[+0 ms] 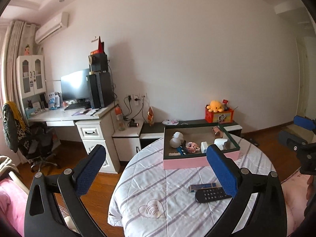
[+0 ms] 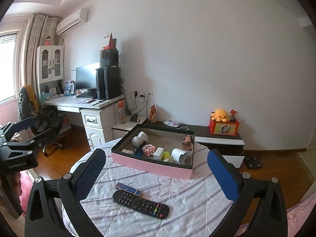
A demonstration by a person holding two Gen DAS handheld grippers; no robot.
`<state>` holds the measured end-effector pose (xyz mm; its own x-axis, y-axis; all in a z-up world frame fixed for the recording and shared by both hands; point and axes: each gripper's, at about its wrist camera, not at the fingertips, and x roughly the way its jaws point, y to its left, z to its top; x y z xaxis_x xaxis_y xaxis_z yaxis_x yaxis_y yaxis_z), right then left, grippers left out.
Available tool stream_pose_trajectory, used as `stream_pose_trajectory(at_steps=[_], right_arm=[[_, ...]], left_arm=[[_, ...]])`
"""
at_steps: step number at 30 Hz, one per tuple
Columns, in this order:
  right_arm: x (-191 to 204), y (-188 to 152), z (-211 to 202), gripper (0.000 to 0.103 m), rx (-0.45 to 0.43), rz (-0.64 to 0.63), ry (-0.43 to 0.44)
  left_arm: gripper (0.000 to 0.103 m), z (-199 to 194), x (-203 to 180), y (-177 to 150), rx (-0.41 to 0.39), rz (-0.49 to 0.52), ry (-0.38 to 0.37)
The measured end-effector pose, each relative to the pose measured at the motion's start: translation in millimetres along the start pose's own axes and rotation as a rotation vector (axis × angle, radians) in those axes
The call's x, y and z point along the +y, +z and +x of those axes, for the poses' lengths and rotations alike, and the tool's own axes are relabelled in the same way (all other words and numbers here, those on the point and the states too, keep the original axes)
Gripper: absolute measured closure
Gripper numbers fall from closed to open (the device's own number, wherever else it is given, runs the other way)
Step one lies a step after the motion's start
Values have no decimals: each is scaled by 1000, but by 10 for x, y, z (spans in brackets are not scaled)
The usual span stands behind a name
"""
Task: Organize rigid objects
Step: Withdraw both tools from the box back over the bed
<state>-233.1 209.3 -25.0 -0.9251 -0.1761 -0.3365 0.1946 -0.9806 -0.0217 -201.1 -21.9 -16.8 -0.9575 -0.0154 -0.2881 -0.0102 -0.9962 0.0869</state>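
A black remote control [image 2: 140, 204] and a slim blue-and-gold box [image 2: 128, 188] lie on the round table's quilted cloth [image 2: 187, 201], in front of a pink box [image 2: 152, 165] that holds several small items. The remote [image 1: 212, 194] and the slim box [image 1: 204, 186] also show in the left wrist view, near the pink box [image 1: 185, 161]. My right gripper [image 2: 156, 167] is open and empty above the remote. My left gripper [image 1: 156, 162] is open and empty, over the table's left edge. Each gripper shows at the other view's edge.
A white desk [image 2: 88, 102] with a monitor and a computer tower stands at the back left, an office chair [image 2: 39, 122] beside it. A low dark cabinet [image 2: 217, 136] along the wall carries a red box with a yellow plush toy [image 2: 219, 114]. Wooden floor surrounds the table.
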Motion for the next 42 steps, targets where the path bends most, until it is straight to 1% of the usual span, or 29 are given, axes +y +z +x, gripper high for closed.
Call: stream_pose_trajectory(at_steps=[3, 6, 11, 18, 25, 30, 33, 36, 40, 42], right_arm=[[35, -46, -130, 0, -6, 8, 12], [78, -55, -200, 0, -4, 3, 2], [133, -82, -346, 0, -16, 0, 3], [159, -110, -482, 0, -34, -8, -5], [131, -157, -431, 0, -13, -7, -11], [97, -232, -275, 0, 28, -5, -8], [61, -304, -134, 0, 64, -4, -4], [16, -418, 76, 0, 122, -12, 9], [-19, -641, 454, 0, 235, -26, 29], [-11, -749, 620, 0, 285, -46, 55]], left_arm=[[0, -171, -14, -12, -20, 11, -5], [0, -321, -21, -13, -44, 20, -7], [0, -472, -20, -20, -56, 33, -4], [0, -504, -52, -51, -49, 45, 0], [0, -429, -108, -83, -27, 61, -12], [0, -286, -163, -135, 3, 72, -24], [0, -135, -152, -203, 45, 63, -47], [0, 15, -143, -283, 86, 55, -60], [0, 240, -120, -397, 141, 41, -69], [0, 362, -116, -464, 174, 39, -78]])
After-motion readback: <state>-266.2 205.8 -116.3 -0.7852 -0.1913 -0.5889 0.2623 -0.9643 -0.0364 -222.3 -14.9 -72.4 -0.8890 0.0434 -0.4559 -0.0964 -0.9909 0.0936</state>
